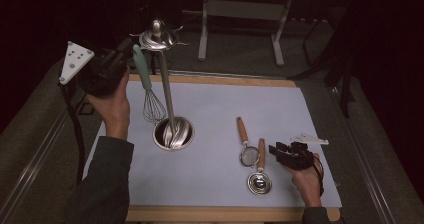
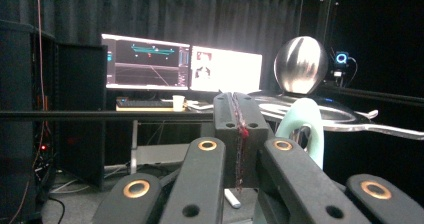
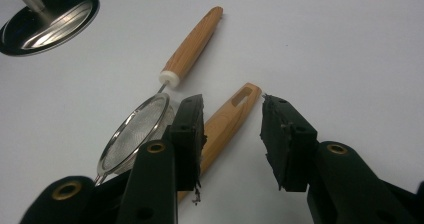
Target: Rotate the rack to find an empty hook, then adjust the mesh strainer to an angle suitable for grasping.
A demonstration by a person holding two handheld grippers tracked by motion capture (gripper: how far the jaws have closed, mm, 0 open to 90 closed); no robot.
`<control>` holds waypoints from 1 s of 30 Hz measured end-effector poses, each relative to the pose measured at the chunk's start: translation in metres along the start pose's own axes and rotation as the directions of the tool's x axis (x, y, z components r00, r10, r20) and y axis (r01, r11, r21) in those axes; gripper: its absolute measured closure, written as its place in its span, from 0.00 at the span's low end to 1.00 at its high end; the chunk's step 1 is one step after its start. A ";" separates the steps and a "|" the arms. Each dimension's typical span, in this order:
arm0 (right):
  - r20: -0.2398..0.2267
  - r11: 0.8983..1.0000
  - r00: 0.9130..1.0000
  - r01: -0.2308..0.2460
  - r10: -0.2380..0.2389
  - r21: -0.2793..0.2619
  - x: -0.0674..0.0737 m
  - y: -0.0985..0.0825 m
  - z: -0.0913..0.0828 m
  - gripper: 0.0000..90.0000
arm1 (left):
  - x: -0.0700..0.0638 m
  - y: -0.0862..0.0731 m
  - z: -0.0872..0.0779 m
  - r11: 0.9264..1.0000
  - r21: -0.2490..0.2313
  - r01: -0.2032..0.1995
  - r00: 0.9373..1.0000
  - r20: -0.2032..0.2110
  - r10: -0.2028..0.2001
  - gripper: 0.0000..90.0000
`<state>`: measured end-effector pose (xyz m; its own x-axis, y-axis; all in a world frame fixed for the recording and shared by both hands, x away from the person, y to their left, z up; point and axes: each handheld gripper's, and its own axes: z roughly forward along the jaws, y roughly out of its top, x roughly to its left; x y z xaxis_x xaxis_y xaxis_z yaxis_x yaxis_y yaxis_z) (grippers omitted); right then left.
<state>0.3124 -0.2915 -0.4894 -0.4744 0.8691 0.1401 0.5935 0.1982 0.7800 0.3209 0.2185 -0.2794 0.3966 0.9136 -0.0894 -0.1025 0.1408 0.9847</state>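
The whisk (image 1: pixel 148 91), with a pale green handle, hung from an arm of the metal utensil stand (image 1: pixel 166 91), its wire head just above the white mat (image 1: pixel 215 104) and beside the stand's round base. The left tool (image 1: pixel 131 46) was raised at the top of the whisk's handle, near the stand's domed cap; in the left gripper view its jaws were pressed together, with the green handle (image 2: pixel 304 129) just right of them, and whether they pinched it could not be told. On the right side of the table (image 1: pixel 215 215), the right tool (image 1: pixel 278 150) sat low with its jaws spread around the wooden handle of a small measuring cup (image 1: pixel 259 176), without pressing it. A small strainer (image 1: pixel 245 144) with a wooden handle lay just beside the cup.
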 end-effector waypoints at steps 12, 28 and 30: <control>-0.020 1.000 1.000 -0.003 0.003 0.009 0.002 0.000 0.002 0.67 | 0.015 -0.028 -0.013 0.997 0.077 0.010 1.000 0.003 -0.010 1.00; -0.020 0.999 0.999 0.030 -0.029 0.030 0.011 0.001 0.009 0.64 | 0.022 -0.109 -0.052 0.960 0.278 -0.025 0.999 -0.014 0.030 1.00; -0.022 0.999 0.999 0.029 -0.028 0.030 0.012 0.001 0.010 0.64 | 0.023 -0.122 -0.056 0.952 0.304 -0.020 0.999 -0.024 0.029 0.99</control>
<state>0.3143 -0.2766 -0.4930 -0.5050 0.8530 0.1317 0.5990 0.2365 0.7650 0.2913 0.2442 -0.4102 0.3715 0.9262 -0.0645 0.1718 -0.0003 0.9851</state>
